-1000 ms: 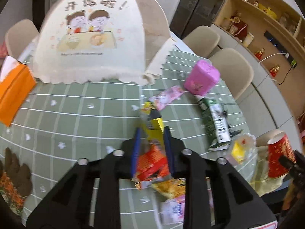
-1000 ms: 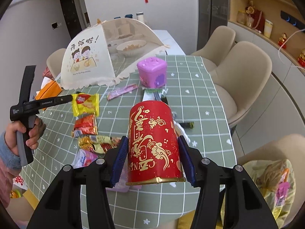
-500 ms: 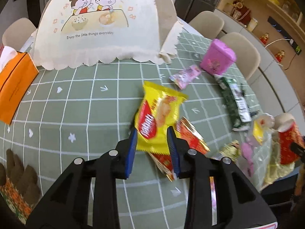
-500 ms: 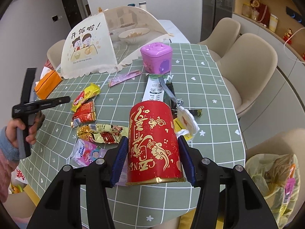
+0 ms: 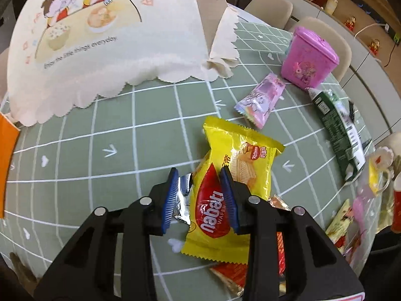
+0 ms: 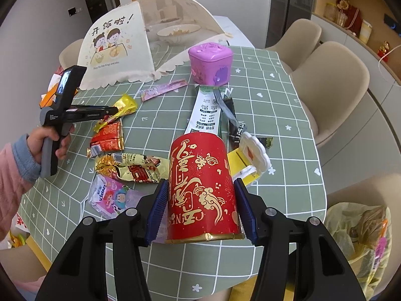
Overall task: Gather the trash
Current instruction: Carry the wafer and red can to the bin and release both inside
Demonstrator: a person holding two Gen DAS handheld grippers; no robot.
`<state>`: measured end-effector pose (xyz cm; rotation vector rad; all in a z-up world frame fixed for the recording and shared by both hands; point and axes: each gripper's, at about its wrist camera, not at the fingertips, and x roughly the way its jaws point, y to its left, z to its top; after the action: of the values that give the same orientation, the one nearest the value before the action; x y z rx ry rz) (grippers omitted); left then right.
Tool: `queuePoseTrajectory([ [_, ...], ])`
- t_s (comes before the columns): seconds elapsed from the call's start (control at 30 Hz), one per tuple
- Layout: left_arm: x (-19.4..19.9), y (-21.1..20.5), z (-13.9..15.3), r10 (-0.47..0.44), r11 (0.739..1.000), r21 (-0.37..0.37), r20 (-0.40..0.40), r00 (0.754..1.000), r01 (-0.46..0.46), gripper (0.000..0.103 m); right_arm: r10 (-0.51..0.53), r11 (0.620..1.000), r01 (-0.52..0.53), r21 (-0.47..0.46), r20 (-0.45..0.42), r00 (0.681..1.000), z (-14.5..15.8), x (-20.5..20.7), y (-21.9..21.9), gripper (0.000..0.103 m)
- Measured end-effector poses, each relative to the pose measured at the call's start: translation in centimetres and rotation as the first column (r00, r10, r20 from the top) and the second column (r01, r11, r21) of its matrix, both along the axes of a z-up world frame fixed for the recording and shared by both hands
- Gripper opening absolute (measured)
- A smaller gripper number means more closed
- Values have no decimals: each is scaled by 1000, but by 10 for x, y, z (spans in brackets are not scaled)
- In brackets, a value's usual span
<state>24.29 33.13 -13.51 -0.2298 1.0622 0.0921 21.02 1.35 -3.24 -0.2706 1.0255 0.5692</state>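
Note:
My left gripper (image 5: 199, 173) has its jaws around the lower part of a yellow Nabati wafer wrapper (image 5: 240, 165), which lies on the green checked table (image 5: 100, 130); it also shows in the right wrist view (image 6: 125, 104). A red wrapper (image 6: 109, 136) lies just below it. My right gripper (image 6: 200, 189) is shut on a red cup with gold print (image 6: 203, 188), held above the table's near edge. More wrappers lie about: a gold one (image 6: 132, 166), a Kleenex pack (image 6: 110, 197), a pink one (image 5: 260, 99), a green and white pouch (image 5: 340, 130).
A cloth food cover (image 5: 105, 30) stands at the back left. A pink lidded box (image 5: 307, 57) stands at the back right. An orange packet (image 5: 6, 163) lies at the left edge. A plastic bag of trash (image 6: 361, 240) hangs beyond the table's near right edge. Beige chairs (image 6: 333, 85) line the right.
My left gripper has moved forward and down over the yellow wafer wrapper, and its jaws now straddle it. My right gripper has kept hold of the red cup and drifted slightly nearer the table.

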Motion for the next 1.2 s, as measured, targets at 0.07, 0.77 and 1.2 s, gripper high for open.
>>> queuePoseTrajectory([
  [0.07, 2, -2, 4, -7, 998, -58, -2, 1000, 7, 10, 1, 1000, -1, 5, 1, 1000, 2, 1, 1, 50],
  [0.77, -30, -172, 186, -128, 980, -101, 334, 934, 170, 3, -83, 992, 63, 106, 198, 977, 84, -8, -103, 50],
  [1.2, -13, -380, 183, -375, 868, -203, 331, 866, 453, 4, -330, 943, 303, 138, 272, 904, 111, -28, -265, 50],
])
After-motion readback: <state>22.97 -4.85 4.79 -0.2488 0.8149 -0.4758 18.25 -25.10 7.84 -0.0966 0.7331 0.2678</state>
